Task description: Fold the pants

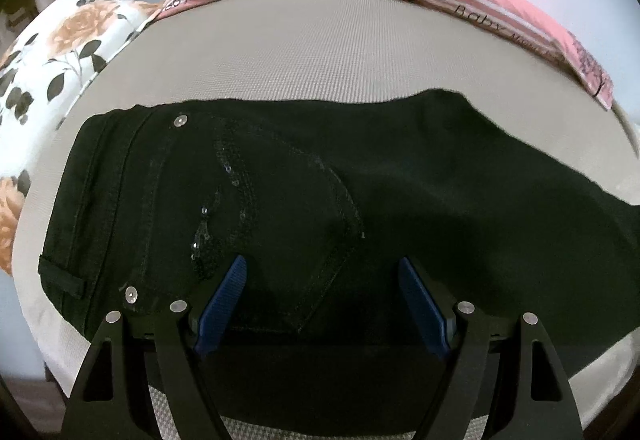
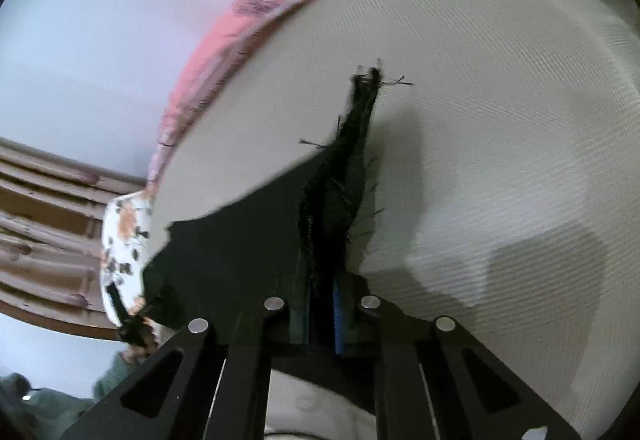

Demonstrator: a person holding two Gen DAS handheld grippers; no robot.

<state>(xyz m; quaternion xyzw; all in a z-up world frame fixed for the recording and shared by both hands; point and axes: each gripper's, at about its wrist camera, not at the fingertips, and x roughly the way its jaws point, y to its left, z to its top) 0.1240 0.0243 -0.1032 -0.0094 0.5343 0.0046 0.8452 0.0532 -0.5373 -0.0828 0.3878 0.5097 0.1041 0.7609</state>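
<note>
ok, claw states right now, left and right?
Left claw: open, over the black denim pants, gripping nothing.
Right claw: shut on the pants' frayed leg hem.

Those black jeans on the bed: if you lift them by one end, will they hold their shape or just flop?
Probably flop: the frayed hem pinched in the right gripper already bunches into a narrow ridge. The black jeans look like thick denim with rivets, so likely fairly heavy and slow to drape. The woven cloth should not slip easily.
</note>
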